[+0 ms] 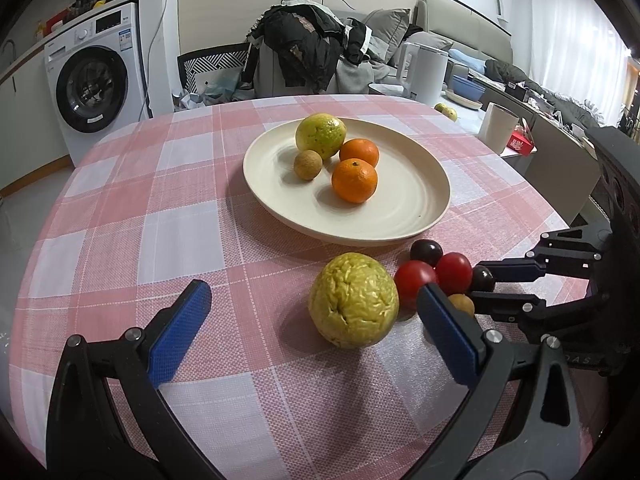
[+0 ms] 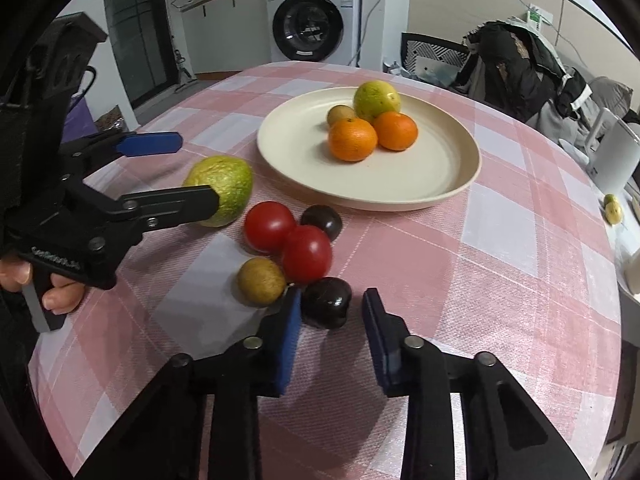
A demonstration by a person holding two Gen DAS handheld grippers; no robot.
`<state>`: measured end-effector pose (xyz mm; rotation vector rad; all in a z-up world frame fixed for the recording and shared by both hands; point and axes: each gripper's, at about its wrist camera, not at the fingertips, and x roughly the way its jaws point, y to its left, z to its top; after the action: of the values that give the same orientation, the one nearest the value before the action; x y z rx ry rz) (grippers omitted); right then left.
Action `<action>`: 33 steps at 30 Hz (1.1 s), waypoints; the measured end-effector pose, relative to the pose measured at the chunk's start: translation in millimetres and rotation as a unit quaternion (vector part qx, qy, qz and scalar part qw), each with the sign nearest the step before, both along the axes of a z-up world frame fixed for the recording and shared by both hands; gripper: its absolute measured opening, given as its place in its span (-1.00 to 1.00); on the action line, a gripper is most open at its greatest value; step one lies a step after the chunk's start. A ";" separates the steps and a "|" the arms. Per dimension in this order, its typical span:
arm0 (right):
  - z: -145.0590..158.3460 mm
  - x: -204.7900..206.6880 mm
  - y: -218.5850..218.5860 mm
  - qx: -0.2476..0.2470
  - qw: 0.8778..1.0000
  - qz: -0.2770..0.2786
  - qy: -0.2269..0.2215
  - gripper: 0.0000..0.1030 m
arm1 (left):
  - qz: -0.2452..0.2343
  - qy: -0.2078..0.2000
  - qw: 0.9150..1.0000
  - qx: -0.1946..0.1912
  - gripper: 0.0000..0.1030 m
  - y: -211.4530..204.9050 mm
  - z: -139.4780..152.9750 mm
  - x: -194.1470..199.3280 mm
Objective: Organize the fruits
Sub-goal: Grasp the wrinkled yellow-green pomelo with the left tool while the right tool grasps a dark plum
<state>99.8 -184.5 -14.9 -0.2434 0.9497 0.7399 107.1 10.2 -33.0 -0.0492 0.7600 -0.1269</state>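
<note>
A cream plate (image 1: 416,216) (image 2: 440,176) holds a green fruit (image 1: 320,135), two oranges (image 1: 354,180) and a small brown fruit (image 1: 307,165). On the cloth lie a wrinkled green fruit (image 1: 353,300) (image 2: 224,188), two red tomatoes (image 2: 306,254), two dark fruits (image 2: 326,303) and a small brown fruit (image 2: 261,281). My left gripper (image 1: 312,300) (image 2: 176,168) is open around the wrinkled green fruit. My right gripper (image 2: 332,308) (image 1: 478,286) is open, its fingers on either side of the near dark fruit.
The round table has a pink checked cloth (image 1: 160,240). A white kettle (image 1: 424,72) and a cup (image 1: 498,128) stand past the far right edge. A chair piled with clothes (image 1: 304,48) and a washing machine (image 1: 92,80) are behind.
</note>
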 end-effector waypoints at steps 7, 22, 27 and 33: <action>3.2 -1.3 -1.1 0.005 1.000 0.002 -0.004 -0.51 | -0.003 0.012 1.000 -0.011 0.99 -1.0 -5.2 1.0; 19.0 3.3 -12.6 0.033 0.999 -0.028 -0.021 -0.51 | -0.035 0.048 0.997 -0.045 0.08 -6.6 -15.4 4.7; 19.4 1.7 -12.4 0.032 0.999 -0.029 -0.023 -0.51 | -0.046 0.049 0.997 -0.040 -0.13 -10.9 -14.9 3.2; 20.0 3.8 -13.5 0.036 0.999 -0.031 -0.025 -0.51 | -0.042 0.041 0.997 -0.042 -0.13 -8.8 -10.4 1.9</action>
<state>103.6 -197.9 5.2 -0.1672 0.8779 0.7061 109.0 1.4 -43.5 -0.1022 0.8389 -0.2381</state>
